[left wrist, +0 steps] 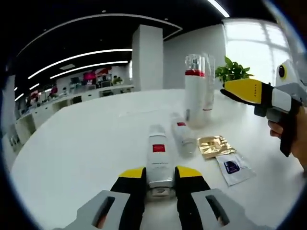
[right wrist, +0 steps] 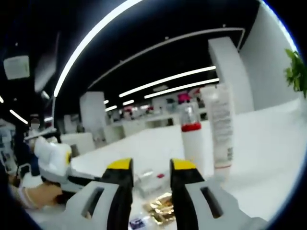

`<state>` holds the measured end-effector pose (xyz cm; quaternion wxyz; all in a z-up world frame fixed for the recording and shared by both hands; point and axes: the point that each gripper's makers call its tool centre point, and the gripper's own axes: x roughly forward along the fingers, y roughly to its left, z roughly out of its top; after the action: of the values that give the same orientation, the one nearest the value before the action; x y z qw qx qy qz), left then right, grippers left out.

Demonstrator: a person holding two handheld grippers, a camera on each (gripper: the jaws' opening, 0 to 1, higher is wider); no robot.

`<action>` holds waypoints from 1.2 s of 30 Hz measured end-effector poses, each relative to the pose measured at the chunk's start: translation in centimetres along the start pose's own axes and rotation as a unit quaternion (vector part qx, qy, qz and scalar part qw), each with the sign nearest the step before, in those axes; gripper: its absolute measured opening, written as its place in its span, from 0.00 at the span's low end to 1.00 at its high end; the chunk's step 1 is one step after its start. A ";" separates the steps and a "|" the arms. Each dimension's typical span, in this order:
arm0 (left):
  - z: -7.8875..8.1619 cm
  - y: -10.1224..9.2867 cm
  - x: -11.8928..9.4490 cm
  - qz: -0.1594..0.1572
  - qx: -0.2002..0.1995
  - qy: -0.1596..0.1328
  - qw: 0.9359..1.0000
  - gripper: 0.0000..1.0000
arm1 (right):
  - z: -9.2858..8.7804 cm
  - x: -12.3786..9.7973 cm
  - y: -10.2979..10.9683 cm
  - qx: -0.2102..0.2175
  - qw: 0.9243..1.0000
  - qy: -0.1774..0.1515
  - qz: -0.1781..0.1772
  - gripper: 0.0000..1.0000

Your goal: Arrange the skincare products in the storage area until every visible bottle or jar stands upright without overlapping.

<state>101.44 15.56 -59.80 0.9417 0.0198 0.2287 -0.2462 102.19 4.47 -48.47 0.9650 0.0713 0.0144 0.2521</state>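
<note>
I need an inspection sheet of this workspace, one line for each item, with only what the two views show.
Surface: white table, large, rounded edge.
Job's things: two tall bottles with red bands standing upright, close together; two small tubes lying flat, side by side.
Clutter: gold foil sachet and white sachet with a dark label, both flat on the table.
Grippers: left claw open, jaws on both sides of the nearer tube's end; right claw open, holding nothing, raised above the table.
Cables: nothing seen.
Surroundings: open office, ceiling light strips, white pillar, green plant, bright window.
</note>
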 end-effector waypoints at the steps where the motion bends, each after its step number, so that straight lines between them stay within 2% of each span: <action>1: 0.1 0.2 -0.2 0.000 -0.004 0.000 1.000 0.23 | -0.1 0.0 0.0 -0.001 1.000 0.001 0.000 0.28; 3: 0.3 0.6 -0.7 0.001 -0.007 0.000 1.000 0.22 | -0.2 -0.1 0.2 -0.003 1.000 0.002 0.001 0.28; 6: 1.0 1.2 -1.4 -0.001 -0.035 -0.012 0.999 0.22 | -0.3 -0.2 0.4 -0.005 1.000 0.004 0.004 0.28; 8: 1.4 1.1 -2.0 -0.026 -0.084 -0.017 0.996 0.22 | -0.5 -0.3 0.5 -0.007 1.000 0.006 0.006 0.28; 9: 1.5 1.0 -2.5 -0.052 -0.130 -0.019 0.990 0.22 | -0.6 -0.3 0.7 -0.007 1.000 0.006 0.008 0.28; 13: 1.6 1.3 -2.8 -0.069 -0.163 -0.023 0.984 0.21 | -0.8 -0.4 0.9 -0.005 1.000 0.010 0.011 0.27; 14: 2.1 1.3 -3.2 -0.089 -0.193 -0.035 0.977 0.21 | -1.0 -0.4 1.1 -0.006 1.000 0.012 0.013 0.27; 15: 2.9 1.4 -3.5 -0.114 -0.230 -0.049 0.965 0.21 | -1.2 -0.4 1.4 -0.005 1.000 0.015 0.017 0.27; 17: 3.8 1.5 -3.9 -0.140 -0.263 -0.068 0.952 0.21 | -1.3 -0.4 1.6 -0.003 1.000 0.016 0.021 0.27; 18: 4.6 1.7 -4.3 -0.168 -0.296 -0.085 0.936 0.21 | -1.4 -0.4 1.9 0.004 0.999 0.017 0.028 0.27; 19: 5.0 1.8 -4.5 -0.182 -0.311 -0.093 0.928 0.21 | -1.5 -0.4 2.0 0.006 0.999 0.018 0.031 0.28; 20: 5.3 1.8 -4.7 -0.198 -0.330 -0.098 0.918 0.21 | -1.6 -0.3 2.3 0.014 0.999 0.018 0.040 0.28; 21: 5.9 1.9 -5.0 -0.219 -0.351 -0.110 0.904 0.21 | -1.6 -0.2 2.7 0.021 0.998 0.017 0.050 0.28; 22: 6.3 1.8 -5.3 -0.236 -0.359 -0.121 0.895 0.21 | -1.6 -0.1 3.0 0.029 0.998 0.016 0.060 0.29; 23: 7.4 1.7 -6.0 -0.269 -0.379 -0.145 0.873 0.21 | -1.7 -0.1 3.4 0.042 0.997 0.015 0.069 0.30; 25: 8.0 1.4 -6.6 -0.286 -0.388 -0.156 0.862 0.21 | -1.5 0.0 4.1 0.065 0.994 0.007 0.091 0.31; 26: 8.5 1.4 -7.1 -0.290 -0.384 -0.168 0.860 0.21 | -1.2 -0.1 4.6 0.081 0.991 -0.003 0.108 0.31; 27: 8.6 1.2 -7.4 -0.291 -0.377 -0.173 0.862 0.21 | -0.7 -0.2 4.9 0.091 0.988 -0.016 0.121 0.30; 28: 8.9 0.8 -7.9 -0.300 -0.369 -0.177 0.862 0.21 | 0.0 -0.4 5.3 0.116 0.983 -0.035 0.139 0.30; 30: 9.4 0.3 -8.5 -0.321 -0.364 -0.188 0.854 0.21 | 0.9 -0.8 5.7 0.153 0.974 -0.056 0.159 0.31; 32: 10.0 -0.8 -9.6 -0.359 -0.367 -0.198 0.835 0.22 | 1.8 -1.1 6.0 0.178 0.965 -0.078 0.178 0.36; 33: 10.4 -1.9 -10.5 -0.395 -0.369 -0.202 0.816 0.22 | 2.7 -1.5 6.8 0.208 0.952 -0.097 0.204 0.40; 34: 10.4 -2.4 -10.7 -0.407 -0.368 -0.198 0.812 0.22 | 3.1 -1.7 7.0 0.228 0.944 -0.105 0.213 0.47; 35: 10.3 -3.0 -11.0 -0.418 -0.367 -0.193 0.808 0.22 | 3.3 -1.8 7.0 0.238 0.940 -0.109 0.217 0.50; 36: 10.2 -3.9 -11.4 -0.435 -0.356 -0.186 0.806 0.22 | 3.9 -2.0 6.9 0.271 0.927 -0.123 0.226 0.53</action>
<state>95.00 15.78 -45.37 0.7015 -0.4647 0.1049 -0.5301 97.37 8.92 -43.66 0.8204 0.3622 -0.0533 0.4391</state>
